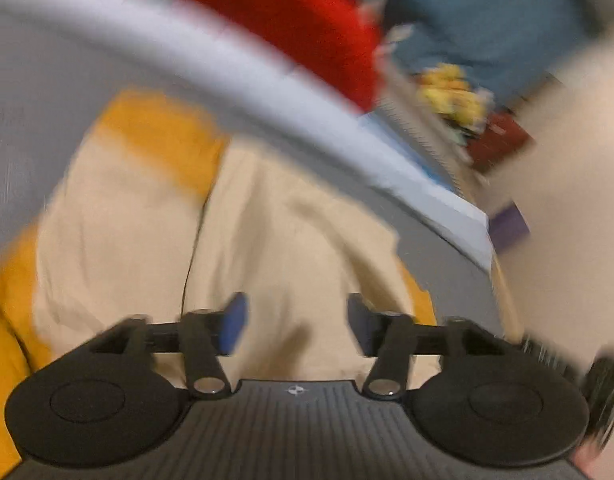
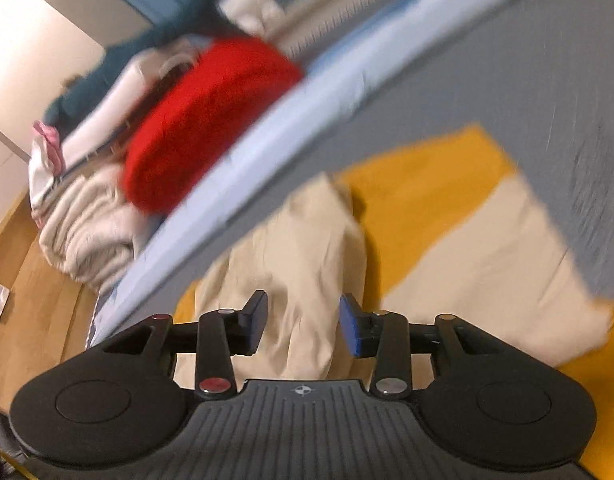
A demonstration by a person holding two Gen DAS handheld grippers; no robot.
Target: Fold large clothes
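Observation:
A large cream and mustard-yellow garment (image 1: 267,240) lies on a grey surface (image 1: 35,120). It also shows in the right wrist view (image 2: 307,248), with a yellow panel (image 2: 423,184) and a cream panel (image 2: 499,272) beside it. My left gripper (image 1: 297,322) is open and empty, held just above the cream cloth. My right gripper (image 2: 303,326) is open and empty over a cream fold. Both views are blurred by motion.
A red cushion (image 1: 291,20) lies past the light blue edge (image 1: 267,80) of the surface; it also shows in the right wrist view (image 2: 203,120). A pile of pale clothes (image 2: 87,232) lies beside it. Wooden floor (image 2: 39,288) is at the left. Yellow items (image 1: 455,96) sit far right.

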